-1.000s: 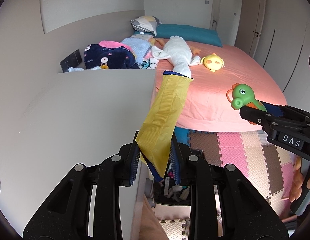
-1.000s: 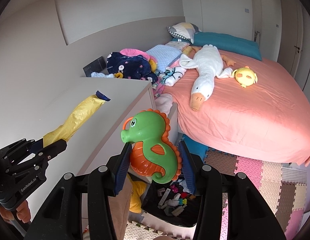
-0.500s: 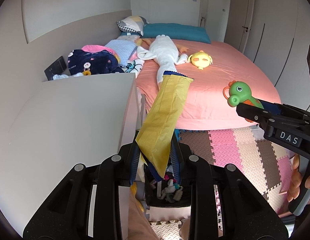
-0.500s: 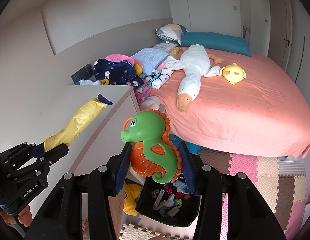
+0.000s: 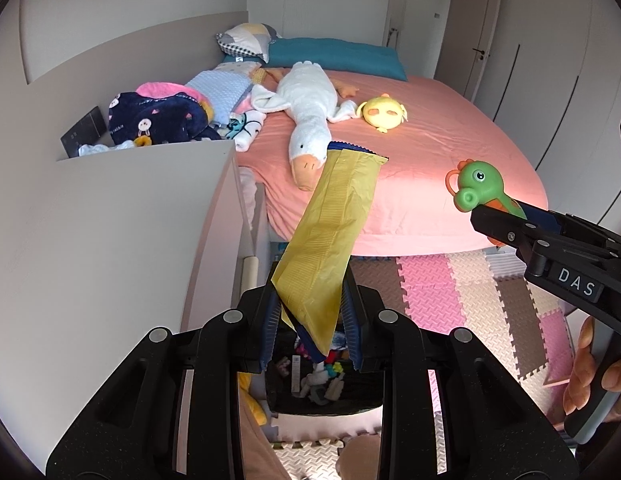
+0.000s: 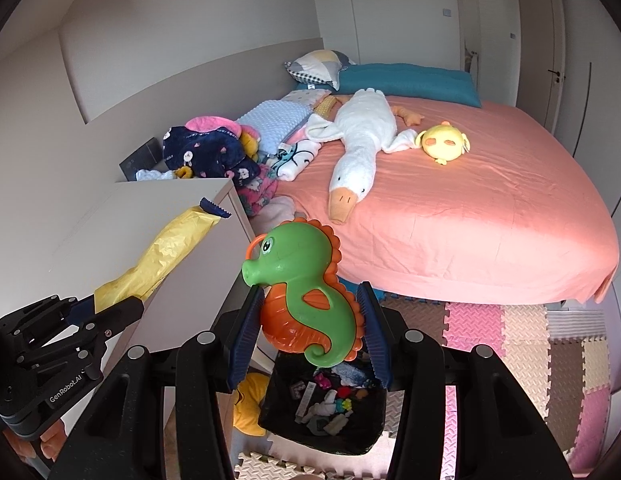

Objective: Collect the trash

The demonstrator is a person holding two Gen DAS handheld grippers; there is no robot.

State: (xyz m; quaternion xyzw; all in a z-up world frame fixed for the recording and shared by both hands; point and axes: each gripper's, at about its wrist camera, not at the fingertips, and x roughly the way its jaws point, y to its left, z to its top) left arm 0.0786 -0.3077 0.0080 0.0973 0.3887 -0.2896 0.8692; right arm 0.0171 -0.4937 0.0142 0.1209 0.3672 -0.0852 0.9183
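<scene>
bedroom scene: a wide bed (image 6: 490,216) in a coral sheet fills the far right, with a white plush goose (image 6: 360,140) and a yellow plush chick (image 6: 444,142) lying on it, and a pale cabinet (image 5: 110,232) stands on the left beside a heap of clothes. foam floor mats (image 5: 450,280) in pink, cream and brown cover the floor near the bed. on the floor close in, between cabinet and bed, sits a black bin (image 6: 322,408) already holding small bits of rubbish and toys.

the left tool (image 5: 310,320) is pinched on the lower end of a long yellow wrapper (image 5: 330,240), which stands up and leans away toward the bed. the right tool (image 6: 310,328) is clamped on the sides of a green and orange seahorse toy (image 6: 302,292), held upright. both loads hang roughly above the bin, seen below the tips in each wrist view.

judging from this, the carry looks nearly done and the drop is what remains. the wrapper is light and floppy and gripped only at one end, so on release it could flutter sideways or drape over the bin's rim and slide onto the mats. the seahorse is hard, curved plastic; it may bounce off the contents or tip out if let go off-centre. the two tools sit close together, so they could knock each other while lining up over the bin.
</scene>
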